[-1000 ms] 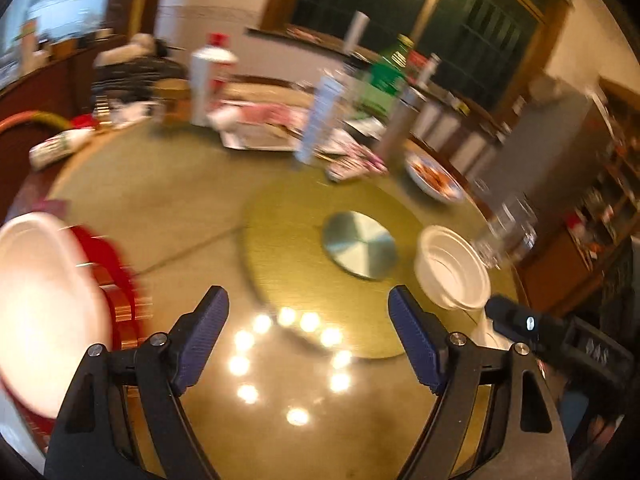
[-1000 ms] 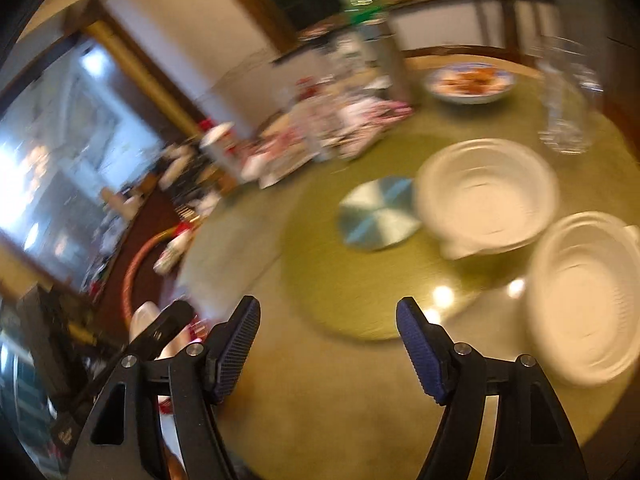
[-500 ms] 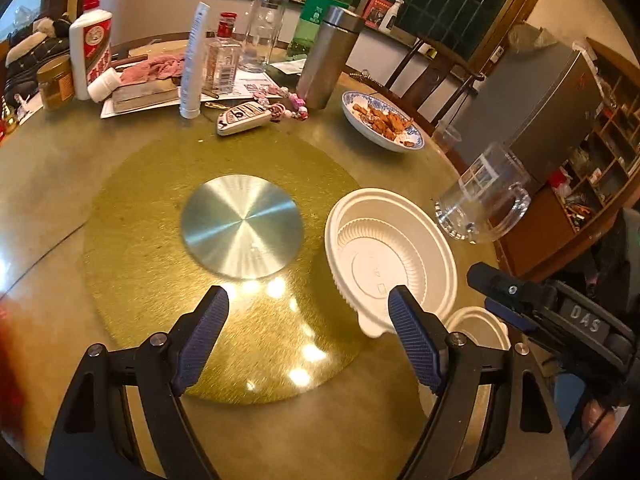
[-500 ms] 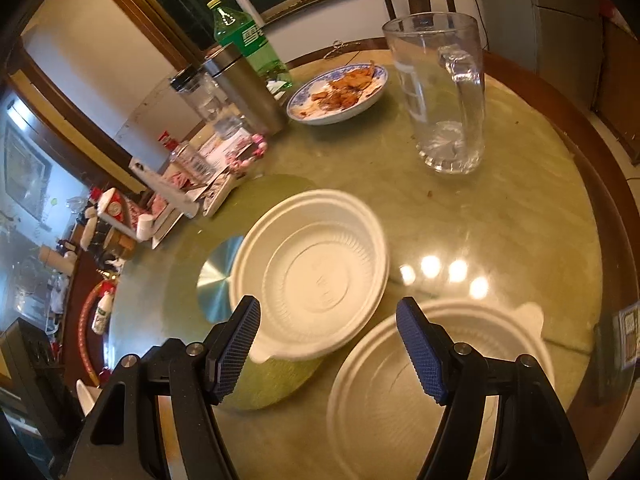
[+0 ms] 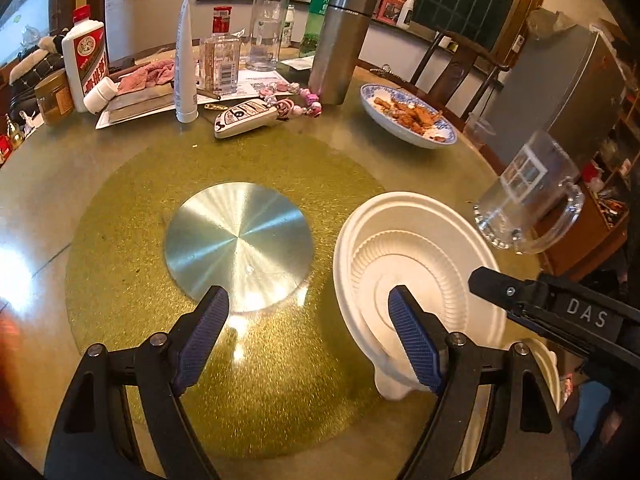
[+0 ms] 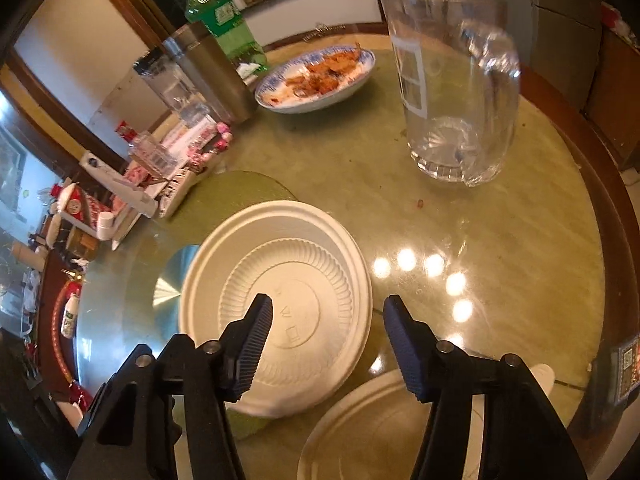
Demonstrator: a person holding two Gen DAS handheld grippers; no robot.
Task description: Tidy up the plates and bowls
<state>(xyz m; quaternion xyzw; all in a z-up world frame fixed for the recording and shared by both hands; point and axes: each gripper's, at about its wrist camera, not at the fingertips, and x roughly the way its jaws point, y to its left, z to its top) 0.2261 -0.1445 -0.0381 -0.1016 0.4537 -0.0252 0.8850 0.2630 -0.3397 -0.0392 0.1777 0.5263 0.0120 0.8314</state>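
Observation:
A white disposable bowl point(image 5: 416, 256) sits on the right edge of the gold turntable point(image 5: 132, 220); it also shows in the right wrist view point(image 6: 280, 304). A second white bowl point(image 6: 368, 436) lies on the table nearer to me, partly hidden behind the gripper arm in the left wrist view point(image 5: 544, 372). My left gripper point(image 5: 308, 336) is open, its right finger over the first bowl's near side. My right gripper point(image 6: 326, 340) is open, its jaws either side of that bowl's right rim. Its black body shows in the left wrist view point(image 5: 560, 312).
A glass mug point(image 5: 528, 200) stands right of the bowl. A blue-rimmed plate of food point(image 5: 408, 116) sits behind it. Bottles, a steel flask point(image 5: 340, 44), a white tube, papers and a key case point(image 5: 244, 118) crowd the far side. The table edge point(image 6: 612, 208) curves at right.
Both grippers have moved in toward the white bowl on the turntable, which now looks larger. The left view swung right, away from the red-and-white thing at left. Both stay open.

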